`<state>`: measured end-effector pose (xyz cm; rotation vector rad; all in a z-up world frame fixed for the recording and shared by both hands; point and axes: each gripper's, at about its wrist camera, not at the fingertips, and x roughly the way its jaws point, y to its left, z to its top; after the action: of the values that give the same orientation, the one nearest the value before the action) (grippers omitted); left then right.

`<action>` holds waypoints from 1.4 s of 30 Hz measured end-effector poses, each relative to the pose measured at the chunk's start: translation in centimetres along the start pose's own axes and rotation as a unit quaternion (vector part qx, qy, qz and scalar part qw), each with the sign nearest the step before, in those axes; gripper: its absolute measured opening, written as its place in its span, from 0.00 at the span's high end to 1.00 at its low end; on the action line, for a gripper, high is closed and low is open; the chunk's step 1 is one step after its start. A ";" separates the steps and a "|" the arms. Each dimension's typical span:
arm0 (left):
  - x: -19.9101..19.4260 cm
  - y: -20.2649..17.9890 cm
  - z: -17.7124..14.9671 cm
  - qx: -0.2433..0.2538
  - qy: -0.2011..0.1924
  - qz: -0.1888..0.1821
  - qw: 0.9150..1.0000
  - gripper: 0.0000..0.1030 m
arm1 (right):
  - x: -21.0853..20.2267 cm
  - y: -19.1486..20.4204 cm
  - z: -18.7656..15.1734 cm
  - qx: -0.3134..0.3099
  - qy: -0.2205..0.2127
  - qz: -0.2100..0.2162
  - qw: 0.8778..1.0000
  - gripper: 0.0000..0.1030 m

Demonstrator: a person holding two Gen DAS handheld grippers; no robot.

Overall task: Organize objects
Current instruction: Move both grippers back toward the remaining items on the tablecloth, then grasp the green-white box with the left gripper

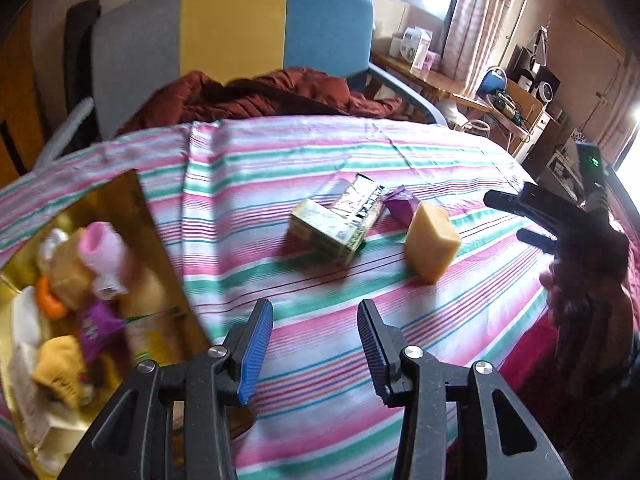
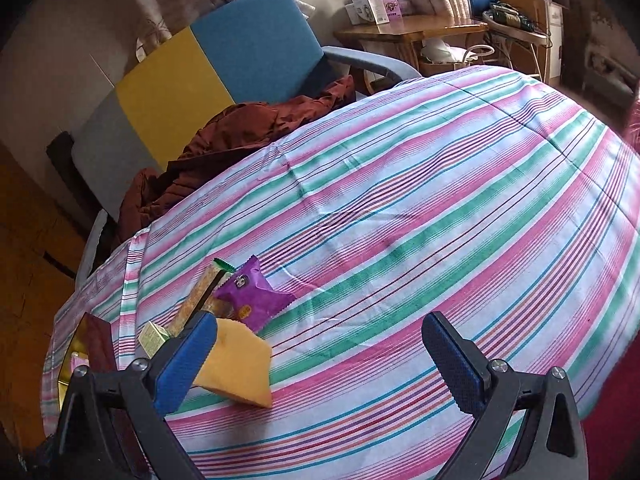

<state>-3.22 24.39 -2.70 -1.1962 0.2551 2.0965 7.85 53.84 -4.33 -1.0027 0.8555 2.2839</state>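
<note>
The gold box point(image 1: 120, 200) at the left edge of the left wrist view is cut off by the frame, and its contents are blurred: a pink item point(image 1: 102, 246), an orange item point(image 1: 50, 298), a purple packet point(image 1: 94, 326) and a mustard-yellow item point(image 1: 58, 364) can be told apart by colour only. In the right wrist view only a corner of this box point(image 2: 94, 336) shows, behind the gripper frame.

4 items lie grouped on the striped cloth point(image 1: 360, 152): a green carton point(image 1: 320, 232), a long foil-printed packet point(image 1: 358, 208) leaning across it, a purple sachet point(image 1: 402, 204) and a yellow sponge block point(image 1: 430, 236). The print on all packaging is too small to read. In the right wrist view the left finger point(image 2: 184, 364) hides part of the yellow sponge block point(image 2: 240, 368) and most of the green carton point(image 2: 152, 336); the purple sachet point(image 2: 252, 296) is fully exposed there.

The left gripper point(image 1: 314, 354) hangs over bare cloth near the box, jaws apart, holding nothing. The right gripper point(image 2: 320, 364) is spread wide and empty, just beside the sponge. The left wrist view alone shows the right gripper point(image 1: 516, 216) from outside, with the hand point(image 1: 580, 280) holding it in shadow.

Behind the cloth stands a grey, yellow and blue chair point(image 1: 232, 28) with a rust-red jacket point(image 1: 260, 92) on its seat. A wooden desk point(image 2: 408, 28) carries boxes.
</note>
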 end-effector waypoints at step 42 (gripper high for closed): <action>11.4 -0.9 2.8 -0.050 0.064 0.025 0.996 0.71 | 2.0 0.6 -0.1 -0.026 0.044 -0.011 0.999 0.00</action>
<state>-8.26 31.76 -10.31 -1.3996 0.2428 2.0988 6.32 53.74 -5.70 -1.1367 0.8213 2.2688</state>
